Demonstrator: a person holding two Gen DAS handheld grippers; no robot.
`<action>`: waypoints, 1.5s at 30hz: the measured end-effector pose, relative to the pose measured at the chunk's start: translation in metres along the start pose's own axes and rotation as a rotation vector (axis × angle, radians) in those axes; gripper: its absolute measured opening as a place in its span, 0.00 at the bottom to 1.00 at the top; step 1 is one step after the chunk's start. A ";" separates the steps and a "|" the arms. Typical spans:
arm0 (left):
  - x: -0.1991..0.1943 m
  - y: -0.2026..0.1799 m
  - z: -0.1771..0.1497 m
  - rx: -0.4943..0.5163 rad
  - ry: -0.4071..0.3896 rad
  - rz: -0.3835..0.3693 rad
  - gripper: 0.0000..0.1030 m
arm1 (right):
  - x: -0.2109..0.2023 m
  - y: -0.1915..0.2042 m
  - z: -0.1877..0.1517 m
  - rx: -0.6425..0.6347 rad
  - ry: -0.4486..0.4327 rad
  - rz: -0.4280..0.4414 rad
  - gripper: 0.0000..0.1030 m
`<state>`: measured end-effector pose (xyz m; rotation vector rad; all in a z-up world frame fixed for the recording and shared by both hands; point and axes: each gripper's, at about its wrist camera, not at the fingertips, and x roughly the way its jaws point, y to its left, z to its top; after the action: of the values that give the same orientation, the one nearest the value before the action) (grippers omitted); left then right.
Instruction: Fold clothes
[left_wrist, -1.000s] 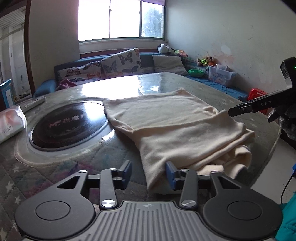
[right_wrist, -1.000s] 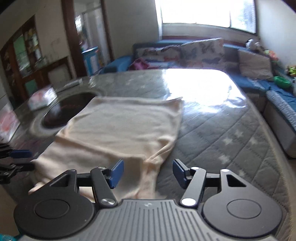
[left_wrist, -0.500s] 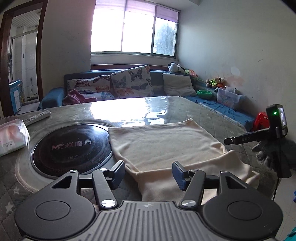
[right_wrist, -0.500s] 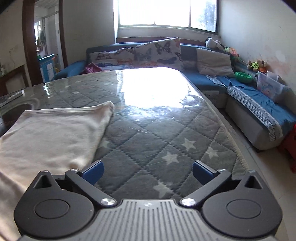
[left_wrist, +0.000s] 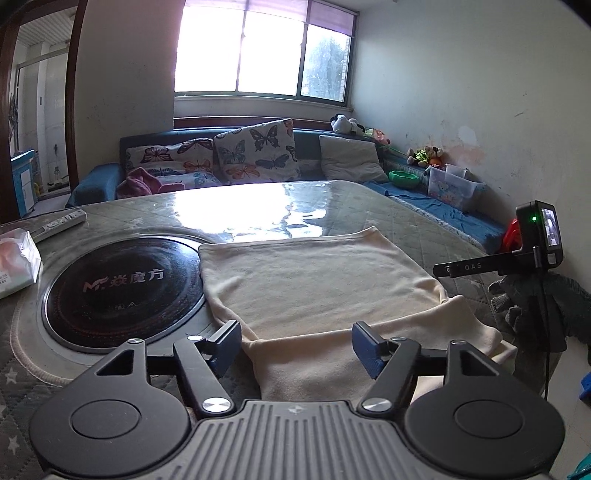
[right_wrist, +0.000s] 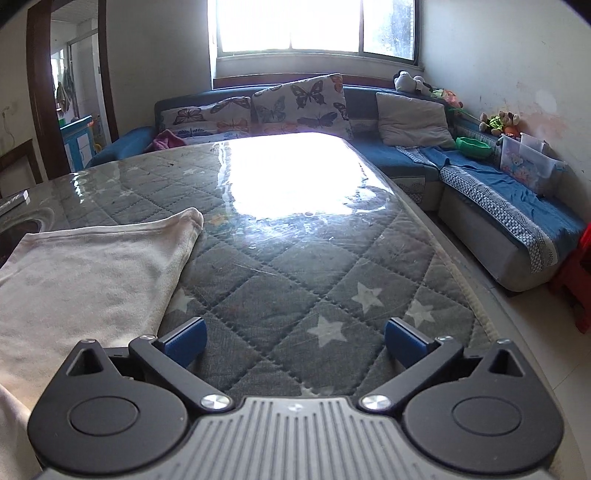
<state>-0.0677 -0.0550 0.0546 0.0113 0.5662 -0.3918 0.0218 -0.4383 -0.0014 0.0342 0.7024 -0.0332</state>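
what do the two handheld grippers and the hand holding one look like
Both the left gripper and right gripper are black, with ribbed grey bodies, round discs, silver screws and blue-padded fingers. The right one's side reads "DAS", with a green light. A grey knit glove holds it.

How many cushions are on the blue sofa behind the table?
3: a long butterfly-print cushion at the left, an upright butterfly-print cushion in the middle, and a plain grey cushion at the right. More may be hidden behind the table edge.
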 end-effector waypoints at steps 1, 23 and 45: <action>0.001 0.000 0.000 -0.004 0.000 -0.002 0.69 | 0.000 0.000 0.000 0.000 0.000 0.000 1.00; 0.003 -0.007 0.000 0.004 0.023 0.002 0.74 | -0.009 0.004 0.001 0.004 -0.005 0.011 0.98; 0.040 -0.003 -0.013 0.061 0.105 0.076 0.56 | -0.080 0.065 -0.032 -0.247 -0.072 0.132 0.83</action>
<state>-0.0442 -0.0703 0.0230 0.1124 0.6557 -0.3357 -0.0576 -0.3710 0.0273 -0.1568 0.6267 0.1781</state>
